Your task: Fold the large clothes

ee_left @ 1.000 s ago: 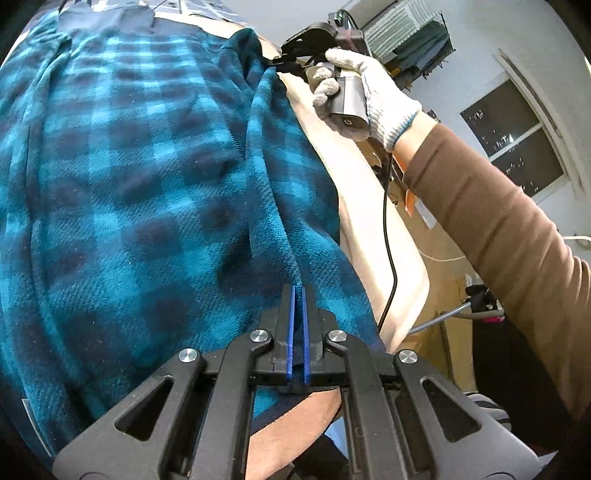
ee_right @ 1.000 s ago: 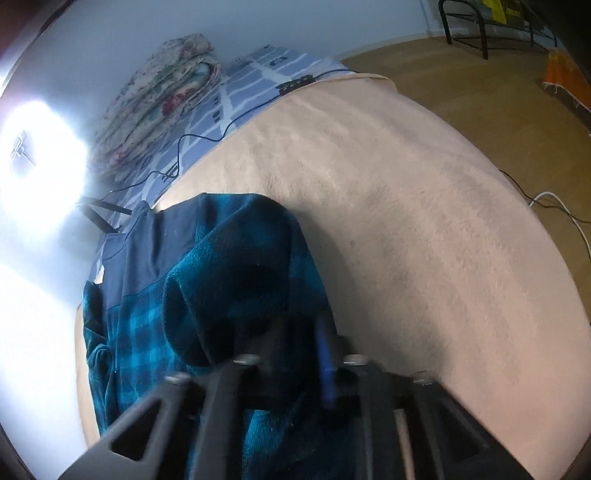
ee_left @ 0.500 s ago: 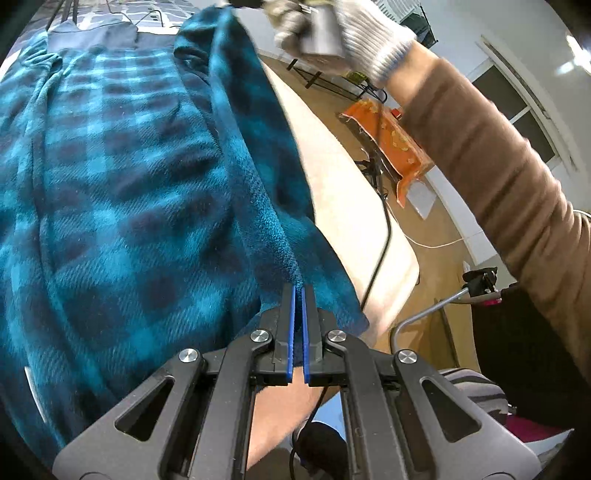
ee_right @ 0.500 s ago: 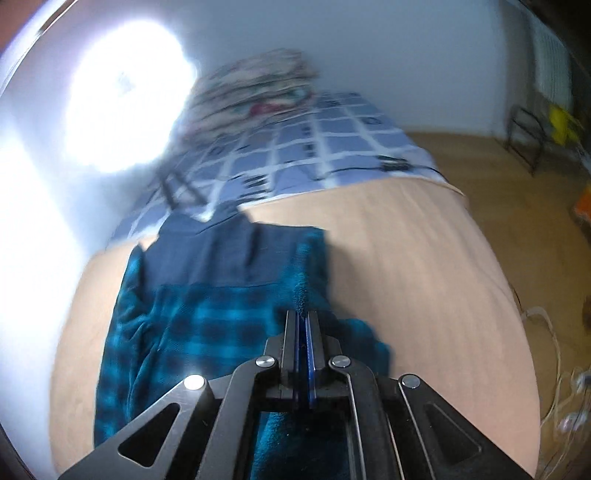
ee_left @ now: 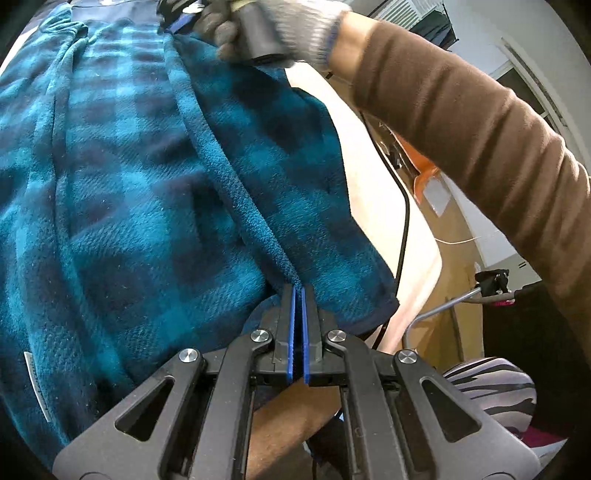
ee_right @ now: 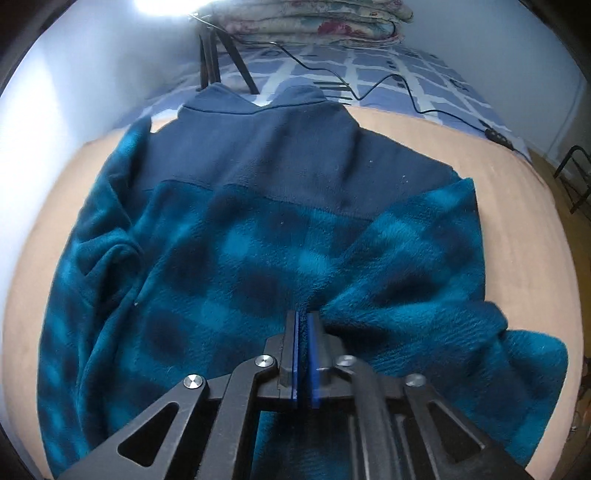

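A teal plaid fleece jacket with a navy yoke lies flat on the beige bed cover, collar at the far end. My left gripper is shut on the folded edge of the jacket near its hem. My right gripper points down over the middle of the jacket. Its jaws are opening, and a ridge of fleece still fills the narrow gap between the pads. In the left wrist view the right gripper is blurred at the top, held by a gloved hand on a brown sleeve.
Past the collar lie a blue checked sheet, stacked floral quilts, black tripod legs and a black cable. To the right the bed's edge drops to a wooden floor with a cable and an orange item.
My right gripper has swung the jacket's right side over onto the body, from the bed's edge to the jacket's middle. Its pads now stand slightly apart. My left gripper keeps its grip.
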